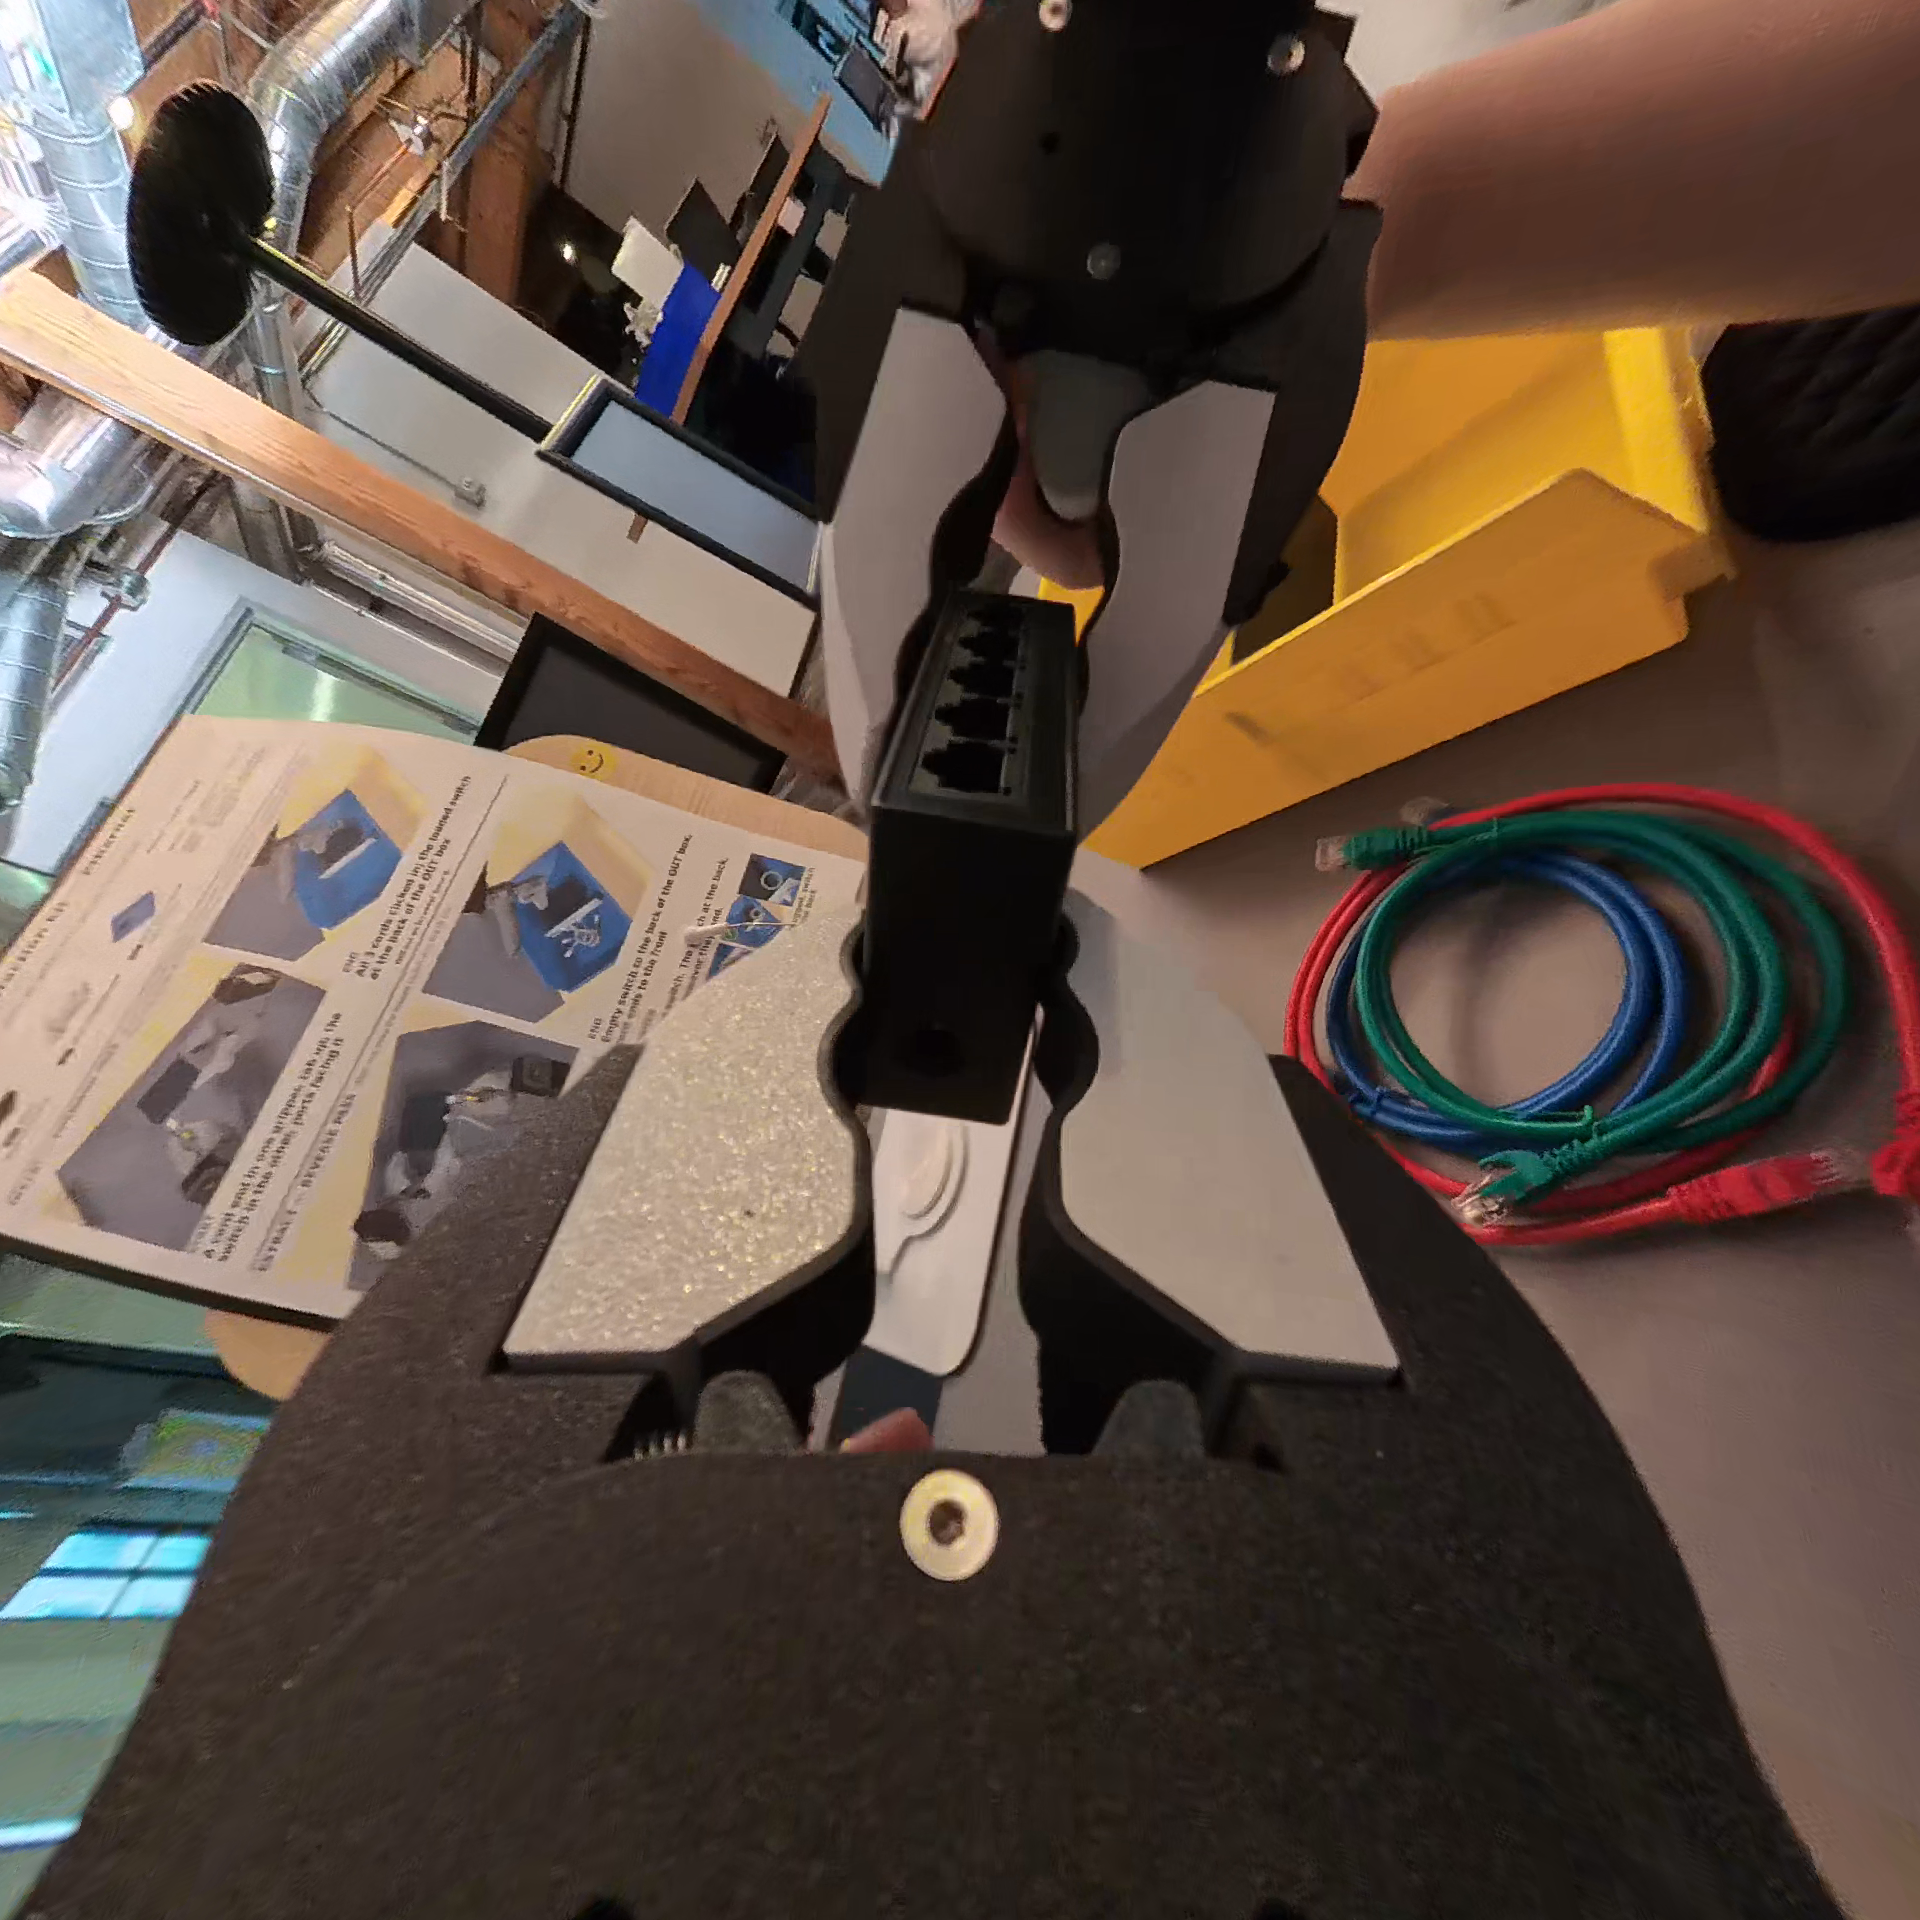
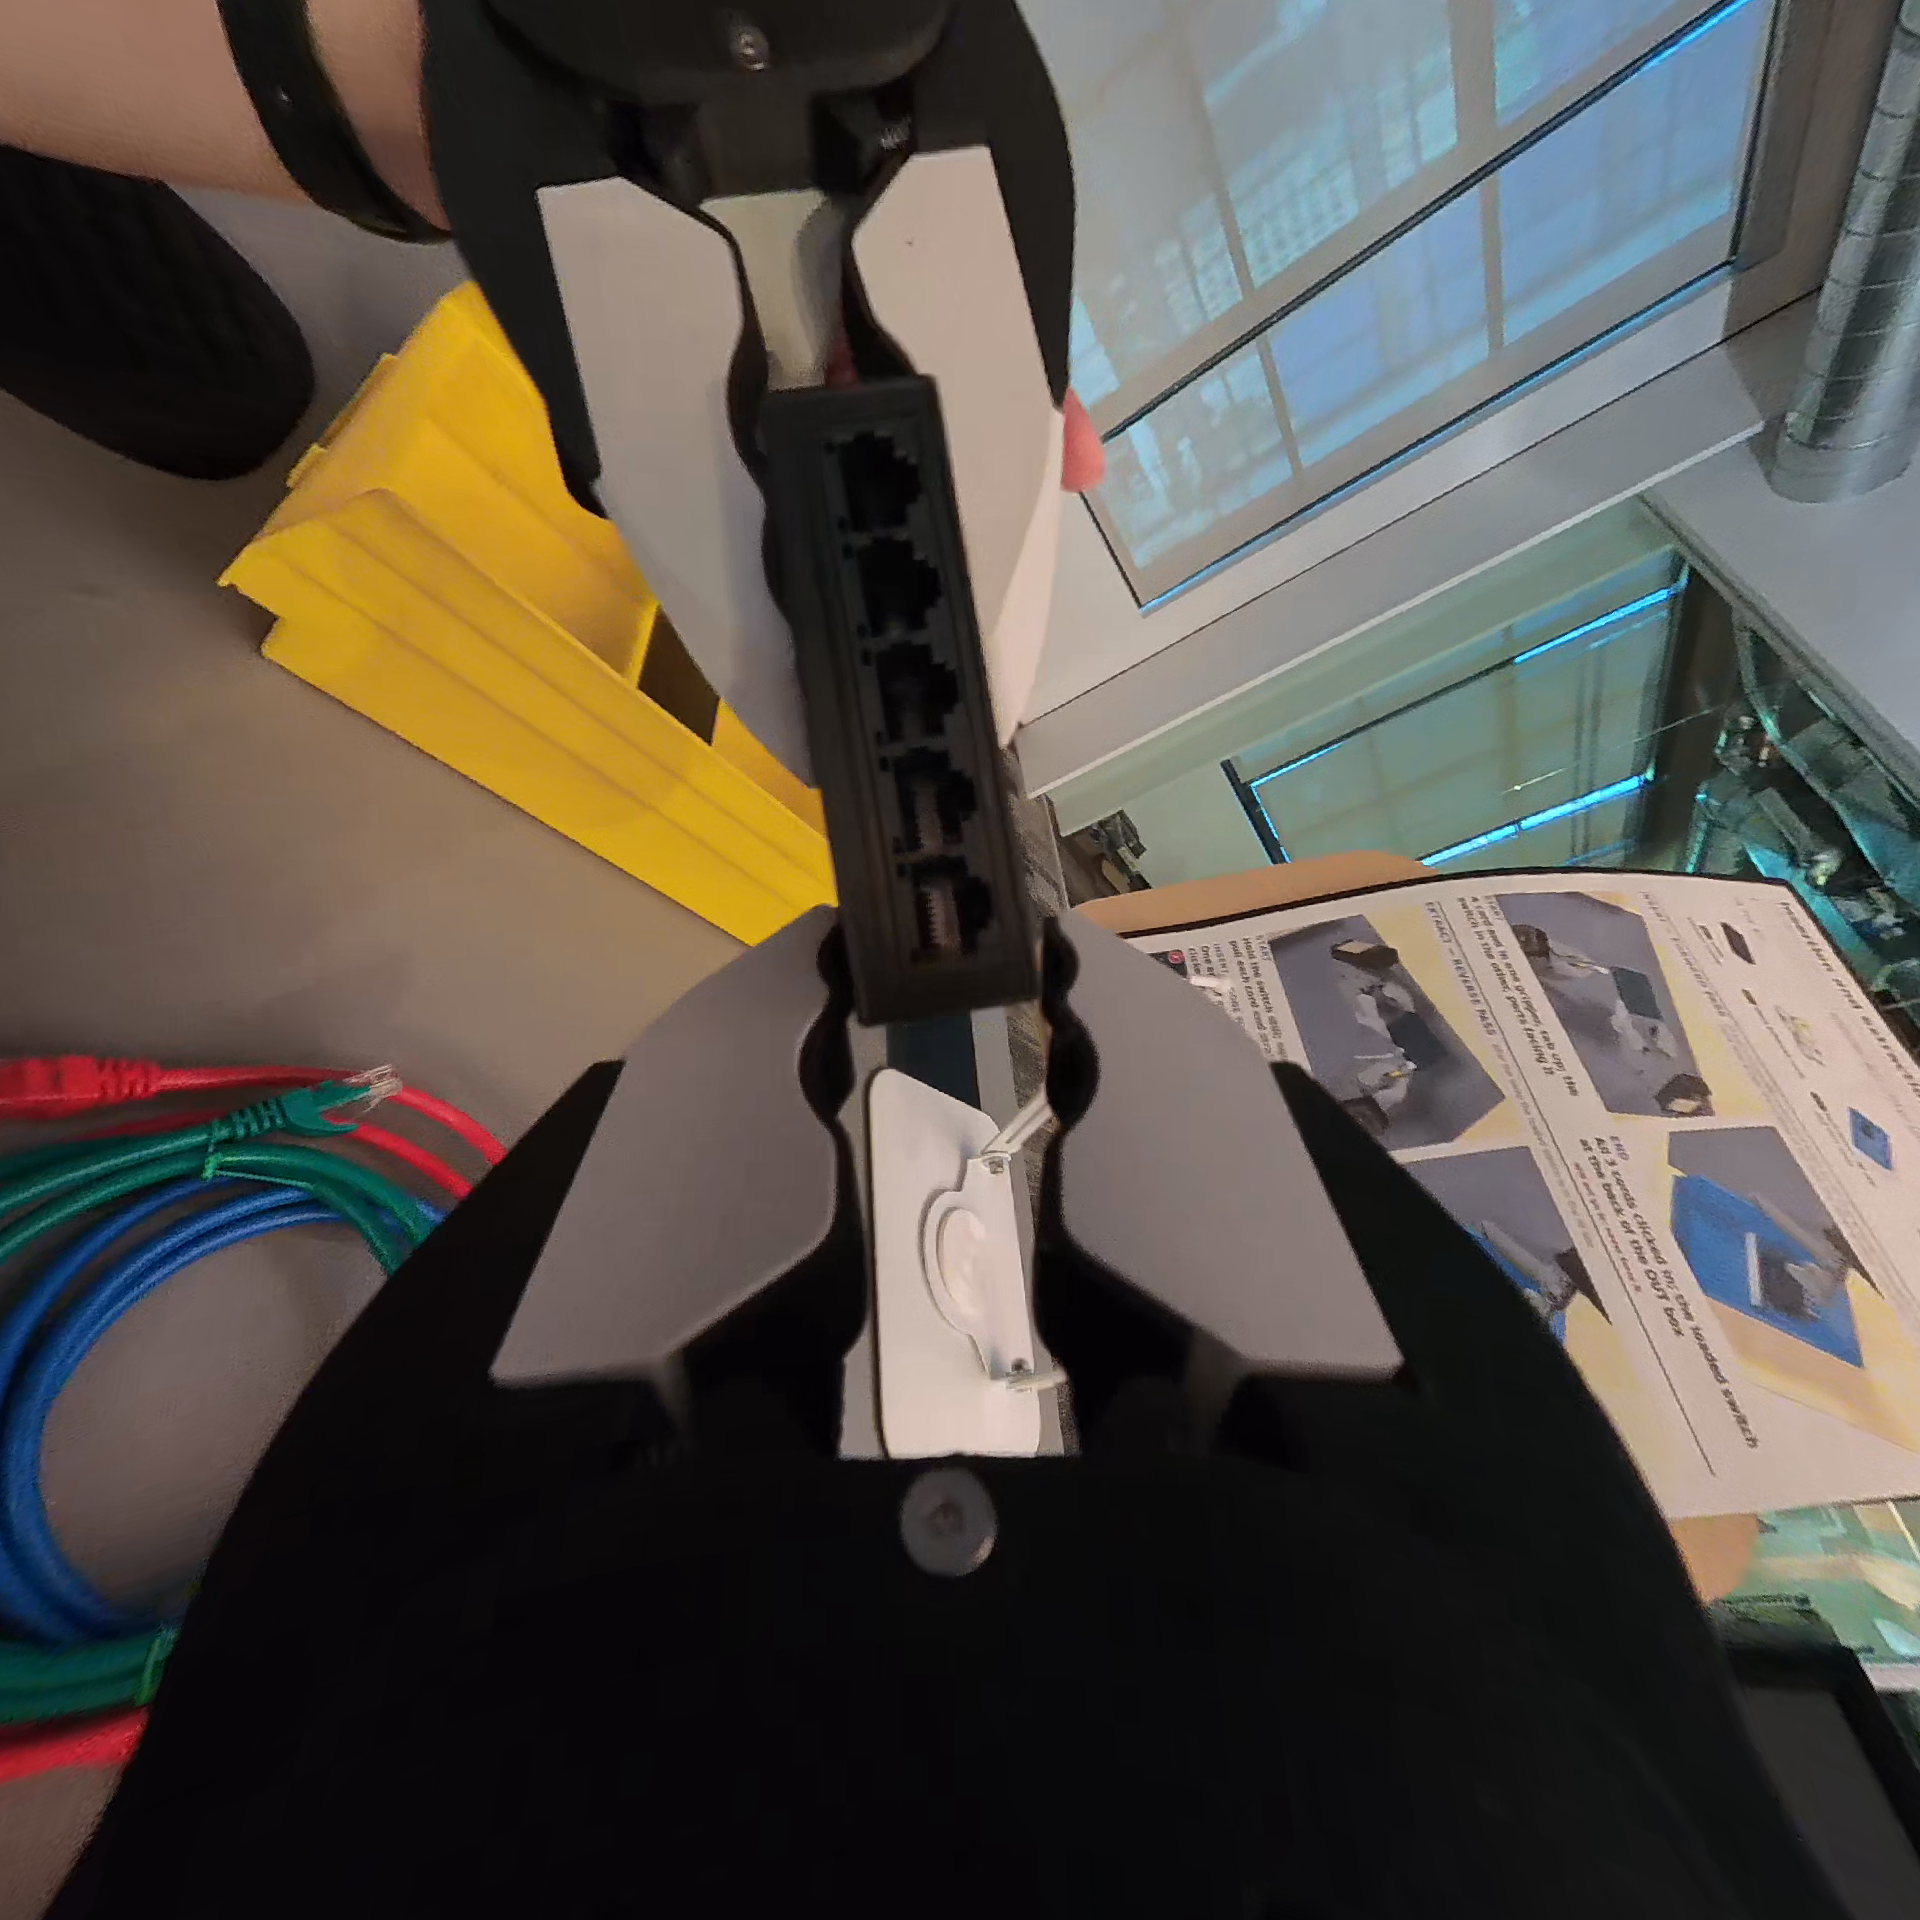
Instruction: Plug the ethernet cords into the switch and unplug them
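Two close wrist views facing each other, apparently tilted, sharing switch point(image 1: 971, 831), cords point(image 1: 1590, 997), yellow bin point(image 2: 520, 623)

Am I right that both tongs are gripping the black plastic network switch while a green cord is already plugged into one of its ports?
Not quite. Both the left tongs and the right tongs grip the black plastic network switch, but the right wrist view shows all its ports empty. The green ethernet cord lies coiled on the grey table with the red and blue ones.

We saw a yellow bin point(image 1: 1455, 613) lying at the upper right of the left wrist view. A printed instruction sheet point(image 1: 312, 997) lay at the left, and a white tag point(image 2: 951, 1278) sat low in the centre of the right wrist view.
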Available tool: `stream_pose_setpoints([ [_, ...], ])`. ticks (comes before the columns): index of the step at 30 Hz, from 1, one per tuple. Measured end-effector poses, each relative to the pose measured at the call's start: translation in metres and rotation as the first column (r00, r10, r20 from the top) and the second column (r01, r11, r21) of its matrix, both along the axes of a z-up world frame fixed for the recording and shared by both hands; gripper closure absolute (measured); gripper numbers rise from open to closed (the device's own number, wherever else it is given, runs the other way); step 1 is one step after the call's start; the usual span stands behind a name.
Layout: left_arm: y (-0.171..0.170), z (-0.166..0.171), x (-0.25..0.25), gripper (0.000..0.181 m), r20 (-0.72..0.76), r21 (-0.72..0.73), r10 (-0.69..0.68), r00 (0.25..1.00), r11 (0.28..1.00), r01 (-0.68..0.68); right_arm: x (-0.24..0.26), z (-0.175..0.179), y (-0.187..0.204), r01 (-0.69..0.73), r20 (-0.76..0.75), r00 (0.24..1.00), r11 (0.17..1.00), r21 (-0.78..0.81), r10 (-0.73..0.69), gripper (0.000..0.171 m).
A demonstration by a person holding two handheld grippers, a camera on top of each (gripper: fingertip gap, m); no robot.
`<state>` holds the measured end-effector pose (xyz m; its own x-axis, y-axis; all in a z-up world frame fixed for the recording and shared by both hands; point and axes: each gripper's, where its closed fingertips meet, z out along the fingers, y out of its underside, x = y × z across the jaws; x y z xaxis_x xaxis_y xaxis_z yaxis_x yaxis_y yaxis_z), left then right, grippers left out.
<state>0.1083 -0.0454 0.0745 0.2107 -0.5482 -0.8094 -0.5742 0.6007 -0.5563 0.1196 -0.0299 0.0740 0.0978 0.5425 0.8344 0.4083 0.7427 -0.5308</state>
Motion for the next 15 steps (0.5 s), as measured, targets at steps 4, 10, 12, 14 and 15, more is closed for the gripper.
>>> stream_pose_setpoints([
  [4, 0.002, 0.000, -0.003, 0.150, 0.039, -0.006, 0.003, 0.999, 1.000, -0.002, -0.003, -0.001, 0.000, 0.017, 0.013, 1.000, 0.999, 0.027, -0.018, 0.143],
  [10, 0.005, -0.010, 0.003, 0.126, 0.006, 0.040, 0.049, 0.999, 0.998, -0.049, -0.010, -0.006, -0.011, -0.040, 0.030, 0.999, 0.999, -0.014, 0.041, 0.143],
  [12, 0.002, -0.013, 0.005, 0.138, -0.005, 0.076, 0.023, 1.000, 0.997, -0.023, -0.012, -0.008, -0.014, -0.046, 0.042, 0.998, 0.999, -0.005, 0.046, 0.143],
  [14, 0.002, -0.014, 0.004, 0.150, -0.016, 0.089, 0.011, 1.000, 0.996, -0.009, -0.012, -0.009, -0.014, -0.045, 0.051, 0.998, 0.999, 0.005, 0.044, 0.142],
  [15, 0.002, -0.014, 0.004, 0.150, -0.017, 0.098, 0.008, 1.000, 0.995, -0.006, -0.012, -0.009, -0.014, -0.044, 0.053, 0.998, 0.999, 0.010, 0.043, 0.142],
])
